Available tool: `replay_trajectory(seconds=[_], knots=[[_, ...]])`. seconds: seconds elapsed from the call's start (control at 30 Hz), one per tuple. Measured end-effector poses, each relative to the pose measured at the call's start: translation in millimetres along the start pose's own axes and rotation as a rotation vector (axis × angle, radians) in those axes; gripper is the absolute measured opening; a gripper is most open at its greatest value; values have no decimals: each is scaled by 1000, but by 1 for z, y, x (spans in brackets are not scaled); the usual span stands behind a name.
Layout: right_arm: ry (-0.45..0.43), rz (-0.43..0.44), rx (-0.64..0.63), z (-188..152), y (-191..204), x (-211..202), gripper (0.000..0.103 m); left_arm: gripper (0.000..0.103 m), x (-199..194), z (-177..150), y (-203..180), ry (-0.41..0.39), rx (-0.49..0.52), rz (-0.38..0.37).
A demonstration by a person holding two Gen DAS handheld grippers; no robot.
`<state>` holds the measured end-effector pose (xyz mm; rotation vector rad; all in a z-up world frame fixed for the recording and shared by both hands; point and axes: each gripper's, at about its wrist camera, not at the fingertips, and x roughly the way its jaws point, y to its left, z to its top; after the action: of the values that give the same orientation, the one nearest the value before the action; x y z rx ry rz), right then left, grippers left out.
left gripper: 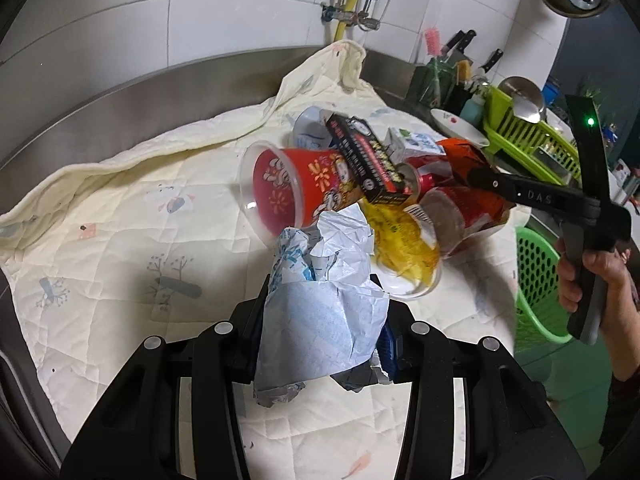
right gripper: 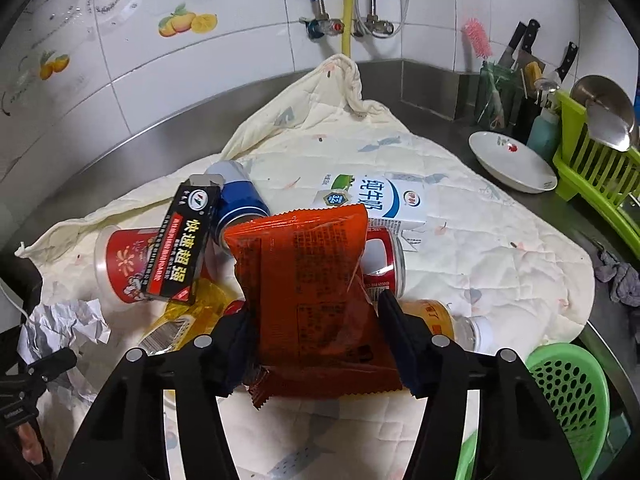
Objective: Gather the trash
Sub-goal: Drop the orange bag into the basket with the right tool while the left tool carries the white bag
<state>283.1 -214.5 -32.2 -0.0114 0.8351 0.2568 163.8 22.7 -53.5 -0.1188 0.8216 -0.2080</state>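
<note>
both pickups look made, the left gripper (left gripper: 320, 320) clenched on a crumpled pale-blue paper wad (left gripper: 320, 300), the right gripper (right gripper: 316, 344) on a flat orange foil snack packet (right gripper: 312, 280), so next both go to the green perforated plastic basket (right gripper: 568, 392) at near right.

Kitchen background stuff from my two wrist feeds

I've got a cream quilted cloth (right gripper: 500, 264) spread across the steel counter, white wall tiles with fruit stickers (right gripper: 188, 23) upper left, and pipes with a yellow hose (right gripper: 347, 8) top centre. Over on the right: a white dish (right gripper: 512, 168), a lime dish rack (right gripper: 600, 168) with a ladle, knives (right gripper: 520, 42), a pink brush (right gripper: 476, 38).
</note>
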Motion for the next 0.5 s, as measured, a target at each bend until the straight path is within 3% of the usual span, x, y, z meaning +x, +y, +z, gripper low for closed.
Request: replay_trajectory(seconds=[0.3,0.5], knots=[[-52,-9,41,-20,-16,-38,57,44,-20,1,-20,-41,38,-40],[-55,-72,85,-51,-47,-65,57,44,-27,1,-47,-57,80,-94]])
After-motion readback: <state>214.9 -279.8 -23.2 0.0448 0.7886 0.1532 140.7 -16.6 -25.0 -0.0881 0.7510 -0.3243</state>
